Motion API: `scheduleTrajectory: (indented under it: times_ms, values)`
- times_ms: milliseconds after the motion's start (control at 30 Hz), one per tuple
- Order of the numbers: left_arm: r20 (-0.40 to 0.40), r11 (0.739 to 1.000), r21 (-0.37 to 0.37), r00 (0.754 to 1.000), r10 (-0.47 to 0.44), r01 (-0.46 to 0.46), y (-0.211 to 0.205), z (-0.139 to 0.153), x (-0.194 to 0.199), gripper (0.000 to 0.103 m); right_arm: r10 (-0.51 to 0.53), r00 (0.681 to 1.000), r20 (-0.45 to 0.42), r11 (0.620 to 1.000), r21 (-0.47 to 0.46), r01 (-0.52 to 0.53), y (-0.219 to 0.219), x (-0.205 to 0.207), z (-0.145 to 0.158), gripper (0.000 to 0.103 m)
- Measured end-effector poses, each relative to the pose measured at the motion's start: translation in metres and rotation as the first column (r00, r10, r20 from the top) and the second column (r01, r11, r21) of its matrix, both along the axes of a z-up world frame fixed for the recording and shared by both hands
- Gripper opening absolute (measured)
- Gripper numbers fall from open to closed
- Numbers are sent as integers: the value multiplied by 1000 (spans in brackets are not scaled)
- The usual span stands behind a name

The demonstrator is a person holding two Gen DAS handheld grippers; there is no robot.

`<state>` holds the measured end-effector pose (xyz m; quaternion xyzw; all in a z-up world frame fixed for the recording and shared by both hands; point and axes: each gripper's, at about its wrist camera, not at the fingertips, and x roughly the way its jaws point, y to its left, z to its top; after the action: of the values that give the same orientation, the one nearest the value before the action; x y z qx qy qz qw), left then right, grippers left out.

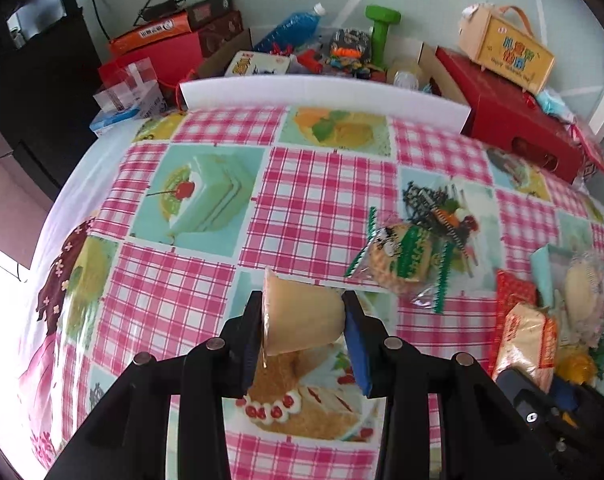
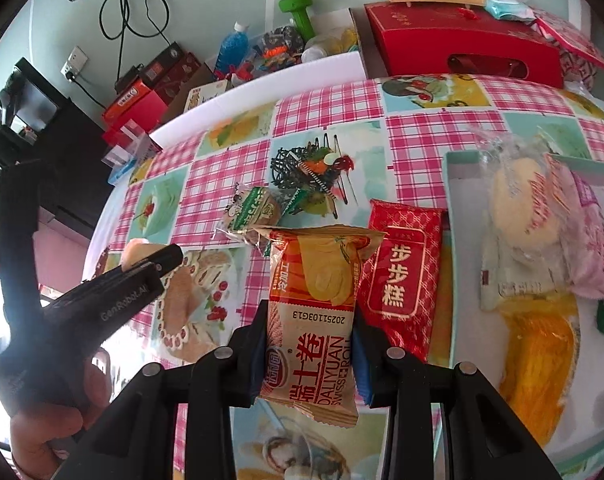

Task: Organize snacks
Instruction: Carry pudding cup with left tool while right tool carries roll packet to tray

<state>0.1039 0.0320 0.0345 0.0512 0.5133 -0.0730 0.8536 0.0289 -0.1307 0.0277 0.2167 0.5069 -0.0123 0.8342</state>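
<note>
A pale jelly cup [image 1: 302,316] sits between the jaws of the left gripper [image 1: 303,334], above the near part of the worktop [image 1: 206,240]. A swiss roll packet [image 2: 313,312] stands between the jaws of the right gripper [image 2: 311,354], to the right of the left one. Behind the packet, toward the worktop's middle, lies a clear-wrapped round cake [image 2: 252,216]. Just right of the packet lies a red foil cake packet [image 2: 401,276], against the shallow box [image 2: 451,184] holding more wrapped snacks near the right edge. A red carton [image 2: 461,44] stands at the far right corner.

Both grippers are built of black plastic with blue pads [image 1: 357,334] and round silver screws [image 2: 393,353].
</note>
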Motion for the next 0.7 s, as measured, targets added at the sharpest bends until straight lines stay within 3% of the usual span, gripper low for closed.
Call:
scheduleTrajectory:
  times_ms: [333,467,700]
  values:
    - [48,998,-60,999,16,-13,-21,29,-31,40,-44,999,32,999,20,43,-10,-37,12,38]
    - [40,994,-112,999,-12,16,-37,32,-41,40,-71,997,38,997,33,70,-23,-50,15,38]
    - [59,989,-119,995,-78,84,-67,35,-55,40,-131,990,45,991,28,130,-47,-65,19,38]
